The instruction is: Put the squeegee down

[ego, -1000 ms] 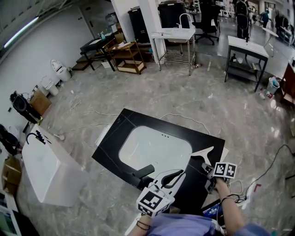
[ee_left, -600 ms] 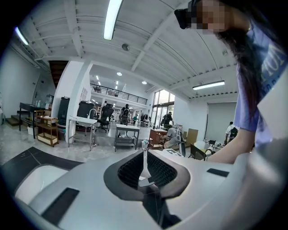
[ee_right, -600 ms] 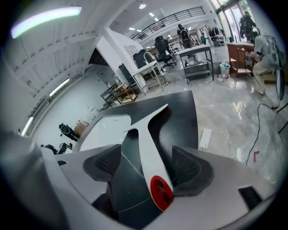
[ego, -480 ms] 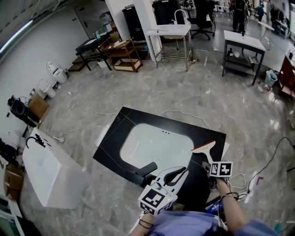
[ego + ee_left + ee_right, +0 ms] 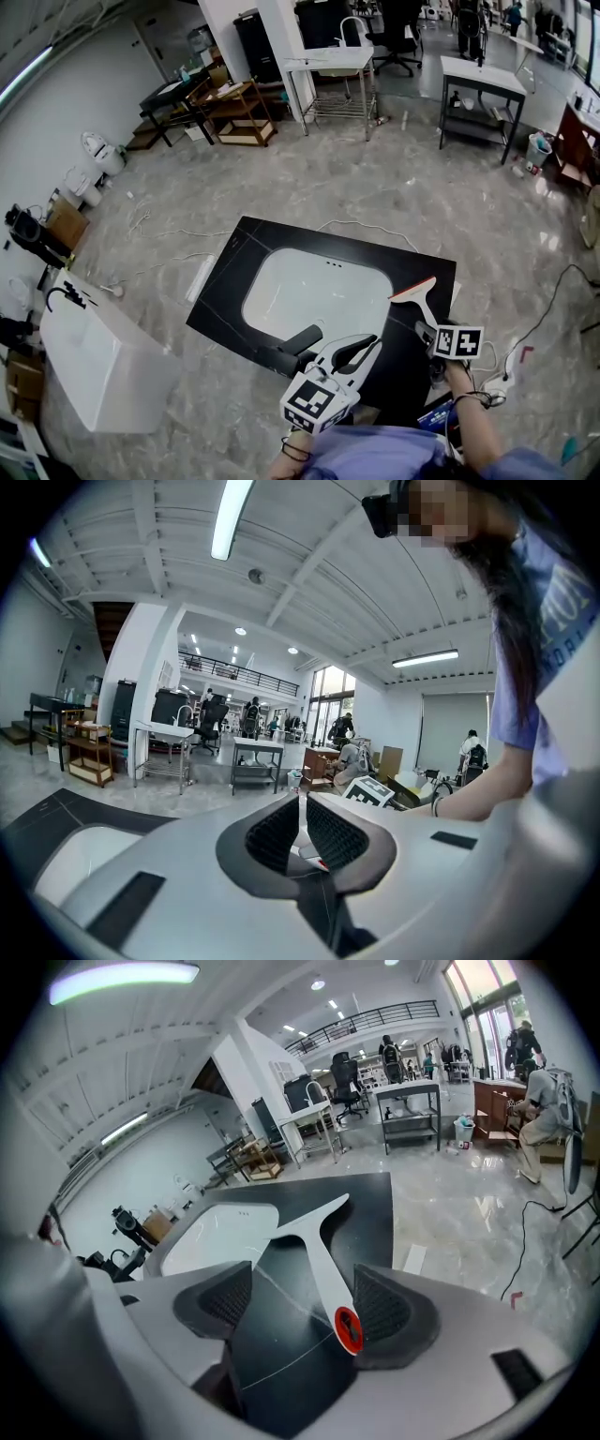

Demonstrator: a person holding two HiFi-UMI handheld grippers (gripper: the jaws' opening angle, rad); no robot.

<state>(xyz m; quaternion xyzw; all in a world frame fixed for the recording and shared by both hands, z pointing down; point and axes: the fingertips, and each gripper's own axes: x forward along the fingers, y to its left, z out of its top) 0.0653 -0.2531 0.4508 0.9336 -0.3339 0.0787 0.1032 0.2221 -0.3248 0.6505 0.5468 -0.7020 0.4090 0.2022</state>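
The squeegee [image 5: 417, 297], white with a red cap on its handle end, lies flat on the black countertop [image 5: 246, 251] near that top's right edge. In the right gripper view the squeegee [image 5: 314, 1246] runs away from me, blade end farthest. My right gripper [image 5: 425, 330] hovers just behind the handle end. Its jaws stand wide open [image 5: 302, 1290], and the red cap shows close by the right pad [image 5: 384, 1305] without being pressed. My left gripper [image 5: 368, 348] hangs over the countertop's front edge. It is shut [image 5: 300, 825] with nothing in it.
A white basin [image 5: 314, 289] is set into the black top, and a black faucet piece [image 5: 298, 343] lies at its front edge. A white tub [image 5: 103, 361] stands at the left. Cables [image 5: 370, 230] trail over the marble floor. Tables and shelves [image 5: 478, 89] line the back.
My right gripper's jaws have opened and let go of the squeegee, which now rests on the black top. The gripper has lifted slightly and drawn back from it. The left gripper has hardly moved.
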